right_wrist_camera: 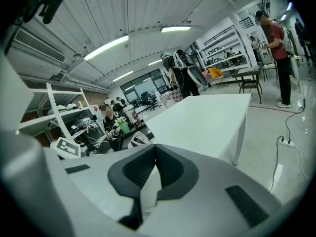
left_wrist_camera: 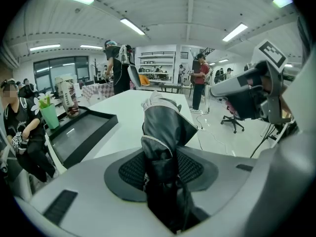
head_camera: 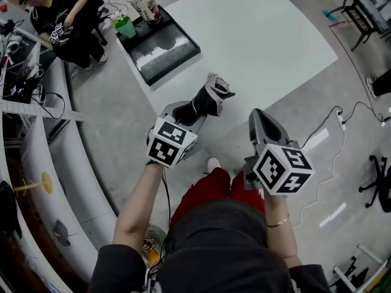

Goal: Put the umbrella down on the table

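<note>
A folded black umbrella (head_camera: 211, 96) with pale trim sticks out forward from my left gripper (head_camera: 190, 112), whose jaws are shut on its lower part. Seen from the head view, its far end hangs over the near edge of the white table (head_camera: 263, 41). In the left gripper view the umbrella (left_wrist_camera: 163, 127) rises between the pads of that gripper (left_wrist_camera: 161, 172) and points toward the tabletop (left_wrist_camera: 126, 117). My right gripper (head_camera: 258, 116) is just to the right, near the table's front corner. Its jaws (right_wrist_camera: 154, 149) meet at the tips with nothing between them.
A black tray (head_camera: 165, 50) lies at the table's left end, with a tall paper cup (head_camera: 142, 2) and a green cup (head_camera: 124, 26) at its far end. A person in black (head_camera: 67, 23) sits beyond it. Cables and a power strip (head_camera: 342, 119) lie on the floor at right.
</note>
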{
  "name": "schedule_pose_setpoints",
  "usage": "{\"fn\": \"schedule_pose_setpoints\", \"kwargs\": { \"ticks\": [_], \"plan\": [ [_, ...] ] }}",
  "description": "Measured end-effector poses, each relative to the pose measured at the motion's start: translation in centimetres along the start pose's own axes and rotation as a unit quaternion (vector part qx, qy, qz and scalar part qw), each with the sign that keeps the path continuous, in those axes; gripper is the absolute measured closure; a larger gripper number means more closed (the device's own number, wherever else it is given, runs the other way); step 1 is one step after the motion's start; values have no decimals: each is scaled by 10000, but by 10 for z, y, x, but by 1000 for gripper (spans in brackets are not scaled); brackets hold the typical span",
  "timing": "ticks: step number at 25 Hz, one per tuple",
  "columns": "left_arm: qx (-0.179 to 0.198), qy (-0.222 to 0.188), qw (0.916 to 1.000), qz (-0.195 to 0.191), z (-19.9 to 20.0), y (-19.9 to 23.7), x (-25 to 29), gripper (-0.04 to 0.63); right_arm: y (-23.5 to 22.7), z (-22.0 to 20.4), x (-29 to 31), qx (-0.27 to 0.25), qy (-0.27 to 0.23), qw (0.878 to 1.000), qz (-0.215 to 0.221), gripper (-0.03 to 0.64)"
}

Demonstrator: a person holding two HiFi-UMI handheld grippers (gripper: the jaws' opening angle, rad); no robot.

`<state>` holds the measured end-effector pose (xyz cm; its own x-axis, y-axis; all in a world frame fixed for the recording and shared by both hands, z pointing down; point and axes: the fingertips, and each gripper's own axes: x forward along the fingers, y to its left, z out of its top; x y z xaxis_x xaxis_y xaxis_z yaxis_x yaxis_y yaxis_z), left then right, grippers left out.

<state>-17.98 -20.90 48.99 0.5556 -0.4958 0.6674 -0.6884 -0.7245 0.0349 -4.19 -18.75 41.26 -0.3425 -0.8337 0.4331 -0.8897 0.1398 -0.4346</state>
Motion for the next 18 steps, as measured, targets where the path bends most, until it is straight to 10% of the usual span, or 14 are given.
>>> {"fn": "schedule_pose_setpoints", "kwargs": {
  "ticks": [18],
  "plan": [
    [399, 738, 9961, -284, -18, -15, 34, 422, 8, -19, 5, -110, 278, 9995, 32, 598]
  ]
}}
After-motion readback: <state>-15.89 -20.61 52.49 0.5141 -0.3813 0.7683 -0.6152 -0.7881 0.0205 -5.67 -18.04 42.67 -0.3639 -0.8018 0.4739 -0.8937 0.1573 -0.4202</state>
